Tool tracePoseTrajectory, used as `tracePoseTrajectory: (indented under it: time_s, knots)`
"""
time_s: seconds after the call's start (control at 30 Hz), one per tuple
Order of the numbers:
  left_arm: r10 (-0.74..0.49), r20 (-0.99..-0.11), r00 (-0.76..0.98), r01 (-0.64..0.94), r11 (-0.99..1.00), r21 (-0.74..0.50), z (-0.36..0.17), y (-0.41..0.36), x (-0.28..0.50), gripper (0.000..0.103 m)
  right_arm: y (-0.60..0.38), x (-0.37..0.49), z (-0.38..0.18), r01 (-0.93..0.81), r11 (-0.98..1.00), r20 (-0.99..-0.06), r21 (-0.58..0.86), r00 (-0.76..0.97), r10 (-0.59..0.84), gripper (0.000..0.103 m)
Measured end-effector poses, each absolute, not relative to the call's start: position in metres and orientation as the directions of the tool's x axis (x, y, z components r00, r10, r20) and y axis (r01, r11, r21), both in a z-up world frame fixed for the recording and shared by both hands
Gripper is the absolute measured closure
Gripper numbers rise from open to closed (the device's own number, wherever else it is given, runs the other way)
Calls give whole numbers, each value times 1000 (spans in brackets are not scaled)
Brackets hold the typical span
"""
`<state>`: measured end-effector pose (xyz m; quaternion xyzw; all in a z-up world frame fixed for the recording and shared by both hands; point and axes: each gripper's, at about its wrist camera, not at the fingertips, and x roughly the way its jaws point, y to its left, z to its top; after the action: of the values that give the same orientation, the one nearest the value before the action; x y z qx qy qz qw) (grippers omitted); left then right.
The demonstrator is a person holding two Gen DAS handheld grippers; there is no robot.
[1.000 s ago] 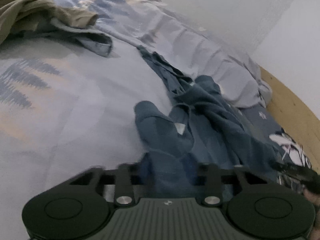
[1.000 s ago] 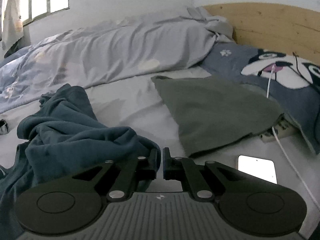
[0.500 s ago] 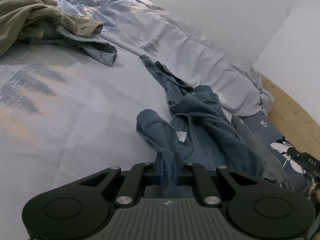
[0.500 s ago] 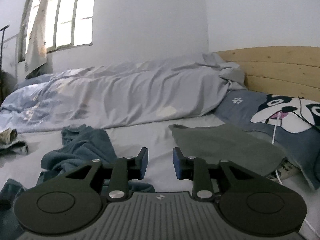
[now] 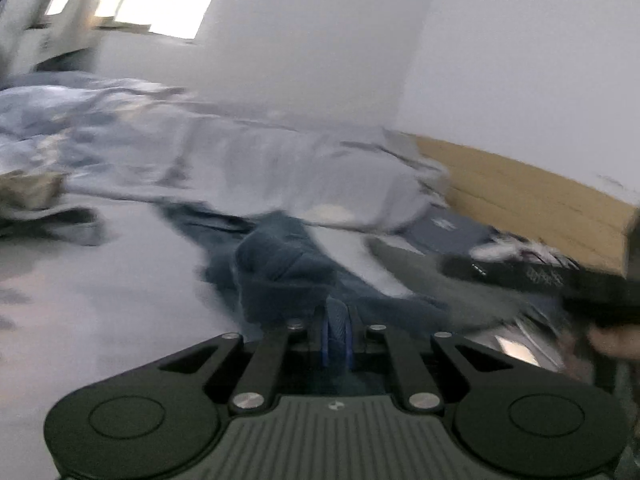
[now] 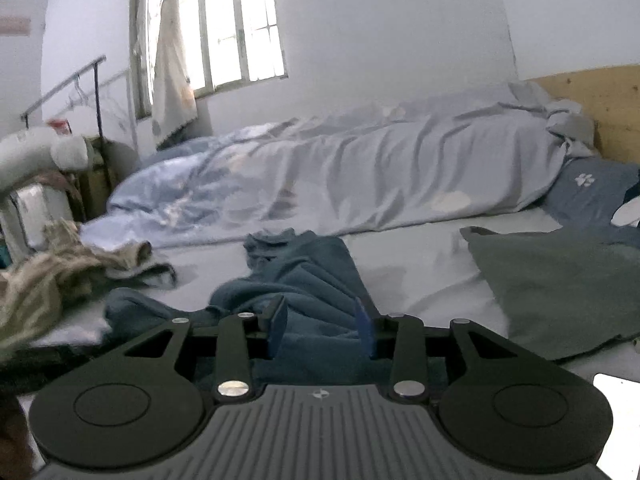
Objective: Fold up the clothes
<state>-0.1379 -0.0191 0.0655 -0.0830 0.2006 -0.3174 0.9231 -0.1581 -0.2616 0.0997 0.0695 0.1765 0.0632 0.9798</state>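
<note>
A crumpled dark blue garment (image 5: 280, 268) (image 6: 304, 280) lies on the pale bed sheet (image 5: 100, 292). My left gripper (image 5: 338, 336) is shut on a fold of this blue cloth and holds it a little above the bed; the view is blurred by motion. In the right wrist view my right gripper (image 6: 322, 330) hovers over the garment's near part, its jaws opening, with blue cloth behind the gap but nothing pressed by the pads. The right gripper's black body (image 5: 560, 280) shows at the right of the left wrist view.
A folded grey-green garment (image 6: 560, 280) lies to the right, a beige and grey heap (image 6: 52, 276) to the left. A bunched pale duvet (image 6: 340, 176) runs along the far side. Blue pillow (image 6: 592, 188), wooden headboard (image 6: 600, 100), a white phone (image 6: 618, 396) near right.
The left gripper closed on the blue cloth and lifted, swinging towards the headboard. The right gripper let go, opened wider and rose, tilting up towards the window.
</note>
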Motion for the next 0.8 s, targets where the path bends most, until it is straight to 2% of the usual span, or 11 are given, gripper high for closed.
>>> tracePoseTrajectory:
  time_s: [0.2,0.27,0.33,0.43,0.53,0.63,0.8]
  knots:
    - [-664,-418,620,668,726,-163,54,-81,-148,96,-286,-169,101,-102,967,-336,235,925,179,62]
    - [-671,-436,599,696,706,-131,50,-95,-151,88,-294,-172,102,-117,961,-340,250,919,200,61]
    - [-694,-439,571,728,675,-121,47,-102,-154,74,-298,-175,102,-127,960,-346,251,914,212,60]
    - [-737,-417,532,771,625,-123,49,-105,-162,57,-302,-178,102,-135,960,-350,247,911,218,60]
    - [-784,-377,493,800,579,-156,51,-102,-171,56,-304,-181,105,-147,957,-338,252,913,229,59]
    - [-871,-306,383,857,459,-233,54,-93,-177,53,-302,-183,109,-174,950,-323,259,911,255,59]
    - [-908,-275,315,900,378,-217,59,-85,-196,53,-290,-184,115,-225,942,-320,248,899,299,59]
